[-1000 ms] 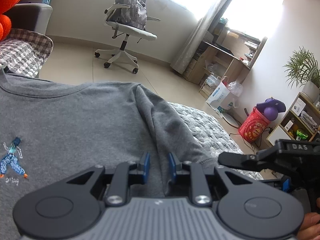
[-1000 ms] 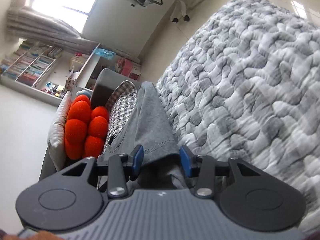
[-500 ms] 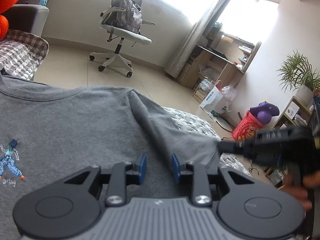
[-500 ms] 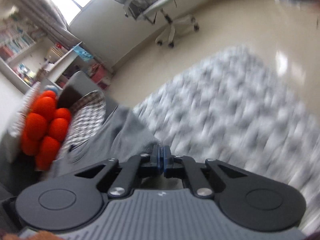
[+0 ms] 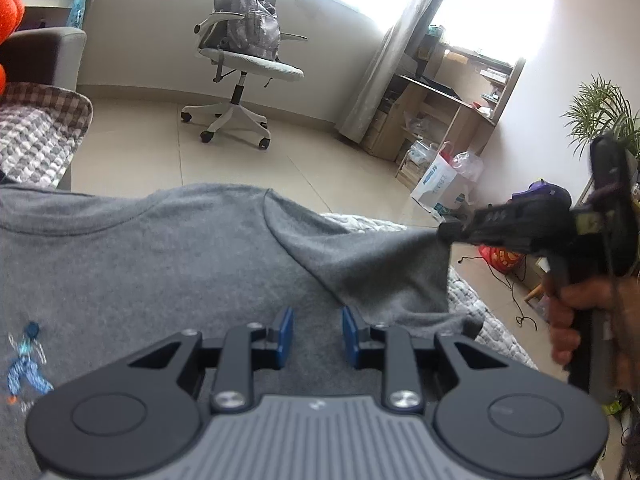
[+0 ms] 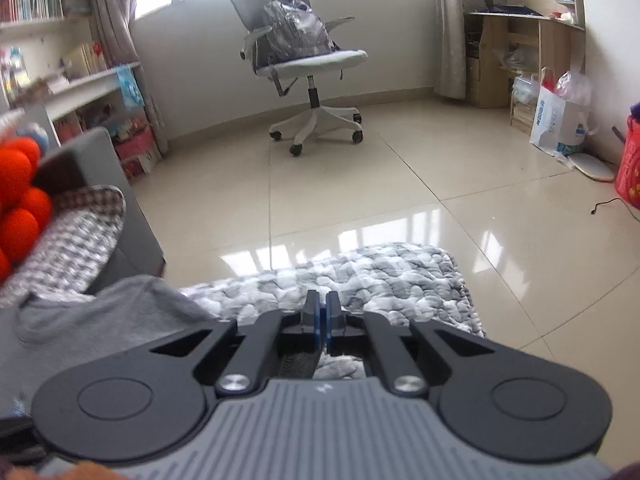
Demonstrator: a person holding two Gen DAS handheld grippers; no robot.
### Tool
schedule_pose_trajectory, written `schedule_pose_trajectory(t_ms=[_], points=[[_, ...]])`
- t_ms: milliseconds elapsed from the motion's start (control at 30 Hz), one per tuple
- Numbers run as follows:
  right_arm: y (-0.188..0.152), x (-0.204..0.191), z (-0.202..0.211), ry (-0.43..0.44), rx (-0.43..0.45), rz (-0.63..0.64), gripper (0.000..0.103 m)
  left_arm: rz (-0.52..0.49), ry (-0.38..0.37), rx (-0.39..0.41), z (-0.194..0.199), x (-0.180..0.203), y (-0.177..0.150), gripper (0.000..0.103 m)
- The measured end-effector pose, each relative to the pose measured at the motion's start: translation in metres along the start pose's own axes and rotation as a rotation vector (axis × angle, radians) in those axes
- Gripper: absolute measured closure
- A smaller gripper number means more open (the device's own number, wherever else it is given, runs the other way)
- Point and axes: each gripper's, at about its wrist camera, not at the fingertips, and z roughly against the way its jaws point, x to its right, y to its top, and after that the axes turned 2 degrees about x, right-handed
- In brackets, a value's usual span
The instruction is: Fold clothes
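Note:
A grey t-shirt [image 5: 160, 264] with a small embroidered figure [image 5: 28, 364] lies flat on a grey-white quilted blanket [image 5: 472, 300]. My left gripper [image 5: 316, 336] hovers low over the shirt's middle, its blue pads apart with only flat fabric showing in the gap. At the right of the left wrist view, my right gripper [image 5: 446, 232] is shut on the end of the shirt's sleeve [image 5: 380, 268], holding it stretched above the blanket. In the right wrist view the right gripper [image 6: 322, 312] has its pads together; the held cloth is hidden, and the shirt [image 6: 112, 316] bunches at the left.
A person's hand [image 5: 576, 312] holds the right gripper's handle. An office chair [image 6: 304, 40] with a backpack stands on the tiled floor beyond the blanket [image 6: 380, 276]. Orange plush balls [image 6: 20, 192] and a checked cushion [image 5: 36, 128] lie left. A paper bag [image 5: 436, 184] sits by the desk.
The right gripper closed on the sleeve end, rolled upright and lifted it up and out to the right, pulling the sleeve taut. The left gripper stayed in place over the shirt.

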Motion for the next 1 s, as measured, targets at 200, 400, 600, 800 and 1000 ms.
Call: schedule_pose_trajectory(t_ms=[200, 400, 600, 800, 1000], points=[[-0.003, 0.008, -0.005, 0.053, -0.055, -0.035, 0.089, -0.027, -0.052, 0.008, -0.001, 0.013, 0.005, 0.076], [-0.002, 0.014, 0.003, 0.104, -0.060, -0.059, 0.051, -0.065, -0.138, 0.001, -0.011, 0.038, 0.002, 0.076], [-0.001, 0.018, -0.008, 0.144, -0.085, -0.118, 0.051, -0.115, -0.183, -0.028, -0.021, 0.051, 0.007, 0.075], [-0.009, 0.026, -0.006, 0.178, -0.072, -0.126, 0.051, -0.167, -0.023, -0.009, -0.027, 0.020, 0.045, 0.071], [-0.020, 0.035, -0.003, 0.230, -0.024, -0.152, 0.054, -0.201, 0.114, -0.013, -0.052, -0.015, 0.076, 0.065]])
